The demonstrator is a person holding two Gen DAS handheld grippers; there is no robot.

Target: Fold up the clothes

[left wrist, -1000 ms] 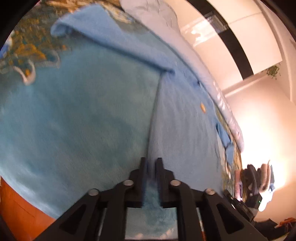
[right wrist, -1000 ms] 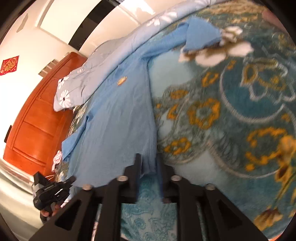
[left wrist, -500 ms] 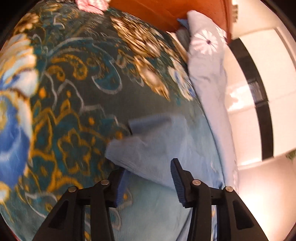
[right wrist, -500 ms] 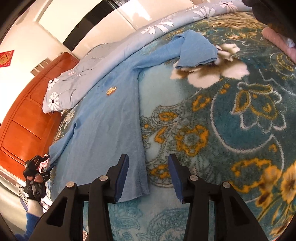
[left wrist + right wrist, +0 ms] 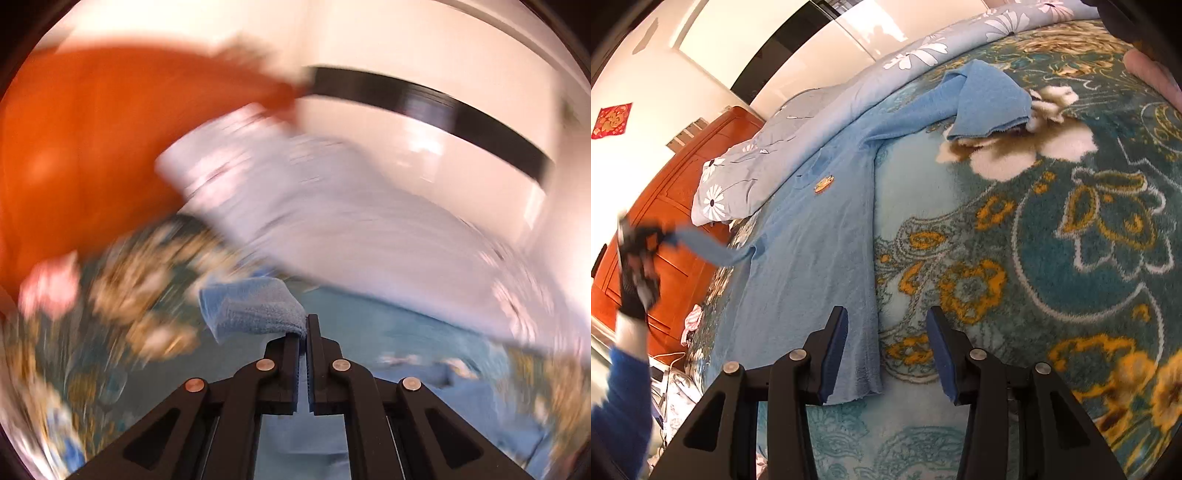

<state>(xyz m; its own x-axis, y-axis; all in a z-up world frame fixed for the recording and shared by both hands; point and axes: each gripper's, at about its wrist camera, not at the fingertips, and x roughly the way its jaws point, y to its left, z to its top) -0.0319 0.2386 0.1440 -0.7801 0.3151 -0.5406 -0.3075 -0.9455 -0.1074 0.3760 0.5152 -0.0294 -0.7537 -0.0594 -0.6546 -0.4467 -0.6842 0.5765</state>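
Observation:
A light blue long-sleeved shirt (image 5: pixel 812 258) lies flat on the bed, with a small orange badge (image 5: pixel 823 183) on its chest. The far sleeve (image 5: pixel 990 103) lies folded over on itself. My right gripper (image 5: pixel 886 332) is open just above the shirt's hem corner, holding nothing. My left gripper (image 5: pixel 304 332) is shut on the cuff of the near sleeve (image 5: pixel 251 310). The right wrist view shows that left gripper (image 5: pixel 639 243) in a gloved hand, lifting the sleeve (image 5: pixel 705 247) off the bed. The left wrist view is heavily blurred.
A teal blanket (image 5: pixel 1071 258) with gold and white flowers covers the bed. A pale blue quilt (image 5: pixel 849 99) with white flowers runs along the far edge. An orange wooden headboard (image 5: pixel 683 177) stands at the left. A pink garment (image 5: pixel 1152 74) lies at the top right.
Both grippers let go of the hem and opened. The left one then swung to the near sleeve, shut on its cuff and raised it. The right one stays open over the hem.

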